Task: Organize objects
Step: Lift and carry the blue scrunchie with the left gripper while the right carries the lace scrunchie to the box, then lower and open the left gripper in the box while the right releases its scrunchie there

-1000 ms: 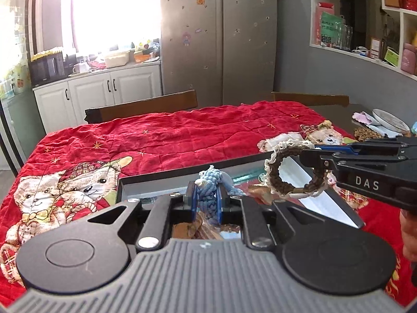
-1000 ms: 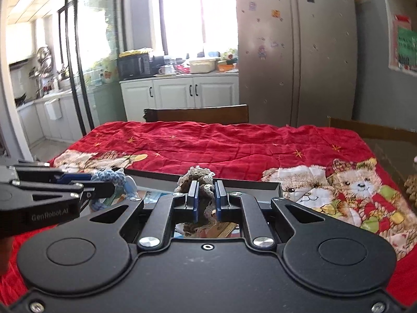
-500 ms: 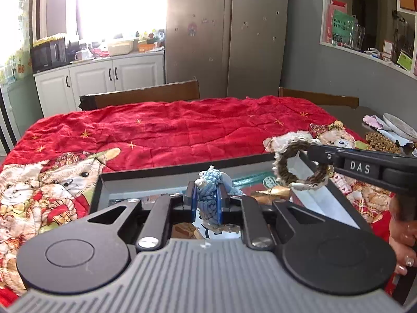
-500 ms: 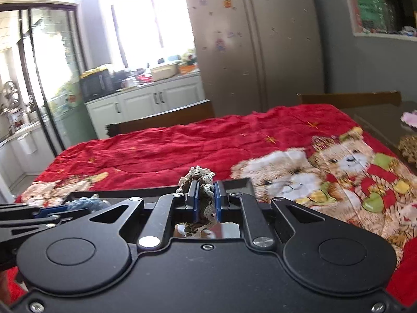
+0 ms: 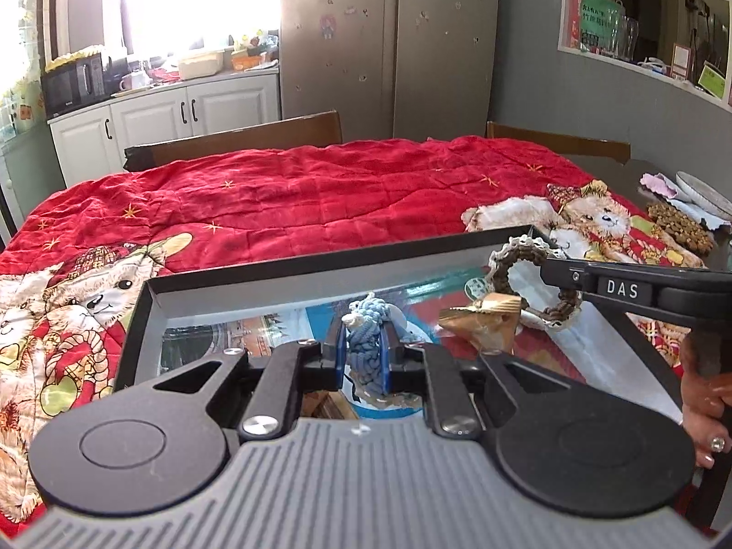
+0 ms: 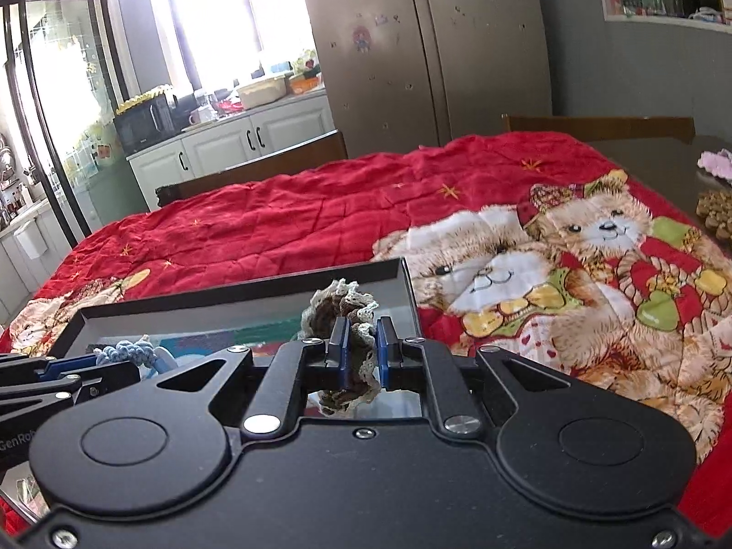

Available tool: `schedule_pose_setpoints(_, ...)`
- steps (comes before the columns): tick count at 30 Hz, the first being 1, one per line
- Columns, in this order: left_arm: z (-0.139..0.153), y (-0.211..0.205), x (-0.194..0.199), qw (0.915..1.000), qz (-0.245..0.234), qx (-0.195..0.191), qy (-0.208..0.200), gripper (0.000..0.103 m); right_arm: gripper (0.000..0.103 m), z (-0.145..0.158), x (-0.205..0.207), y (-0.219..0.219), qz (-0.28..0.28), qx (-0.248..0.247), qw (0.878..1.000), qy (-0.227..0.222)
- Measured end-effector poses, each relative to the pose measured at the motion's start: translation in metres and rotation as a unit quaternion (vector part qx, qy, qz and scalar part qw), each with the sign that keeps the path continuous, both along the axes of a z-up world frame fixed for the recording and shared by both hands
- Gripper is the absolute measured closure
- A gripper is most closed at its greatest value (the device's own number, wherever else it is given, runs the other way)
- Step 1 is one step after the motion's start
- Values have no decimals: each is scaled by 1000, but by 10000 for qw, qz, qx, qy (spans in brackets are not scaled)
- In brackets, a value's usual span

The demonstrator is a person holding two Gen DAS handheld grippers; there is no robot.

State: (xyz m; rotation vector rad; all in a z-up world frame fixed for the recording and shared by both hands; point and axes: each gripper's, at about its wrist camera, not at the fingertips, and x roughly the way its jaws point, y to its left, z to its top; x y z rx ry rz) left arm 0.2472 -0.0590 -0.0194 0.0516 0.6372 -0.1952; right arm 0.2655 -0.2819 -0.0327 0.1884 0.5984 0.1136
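Observation:
My left gripper (image 5: pixel 363 357) is shut on a blue braided scrunchie (image 5: pixel 366 343) and holds it over the black shallow box (image 5: pixel 283 274) on the red bear blanket. My right gripper (image 6: pixel 359 352) is shut on a brown scrunchie with a cream lace edge (image 6: pixel 341 306), over the right part of the same box (image 6: pixel 247 295). In the left wrist view the right gripper (image 5: pixel 556 274) comes in from the right with the brown scrunchie (image 5: pixel 508 261) hanging as a ring. In the right wrist view the left gripper (image 6: pixel 91 366) holds the blue scrunchie (image 6: pixel 126 350) at the left.
A gold wrapped item (image 5: pixel 485 320) lies in the box on a colourful printed sheet. The red blanket (image 5: pixel 297 196) covers the table. Chairs (image 5: pixel 238 142) stand at the far side. A plate (image 5: pixel 704 192), brown beads (image 5: pixel 681 224) and a pink item sit at the right edge.
Both grippers have moved down and closer over the box, each still holding its scrunchie. The brown scrunchie now hangs lower, near the gold item.

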Motion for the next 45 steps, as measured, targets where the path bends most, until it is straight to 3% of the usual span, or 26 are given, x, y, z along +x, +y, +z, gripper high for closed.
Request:
schedule_pose_setpoints(10, -7, -4, 1, 9999, -20, 144, 74, 84, 91, -3, 3, -2, -19, 19, 9999, 159)
schedule_pose_setpoints(22, -13, -7, 5, 9994, -13, 286, 212, 84, 90, -5, 7, 6, 36, -289, 9991, 306)
schedule_pose_setpoints(28, -14, -8, 6, 9991, -9, 338, 250, 76, 89, -5, 9, 11, 149, -452, 9982, 369)
schedule_pose_setpoints(31, -14, -8, 6, 9990, -3, 361, 252, 64, 89, -6, 9, 12, 207, -463, 9979, 396)
schedule_pose_setpoints(36, -13, -8, 4, 9991, 10, 361, 198, 59, 87, -6, 8, 10, 253, -390, 9982, 385)
schedule_pose_setpoints(41, -12, -9, 2, 9992, -15, 390, 116, 47, 72, -5, 6, 10, 336, -346, 9984, 281)
schedule_pose_setpoints(45, -10, -9, 0, 9992, -28, 398, 48, 43, 70, -4, 4, 9, 374, -308, 9986, 228)
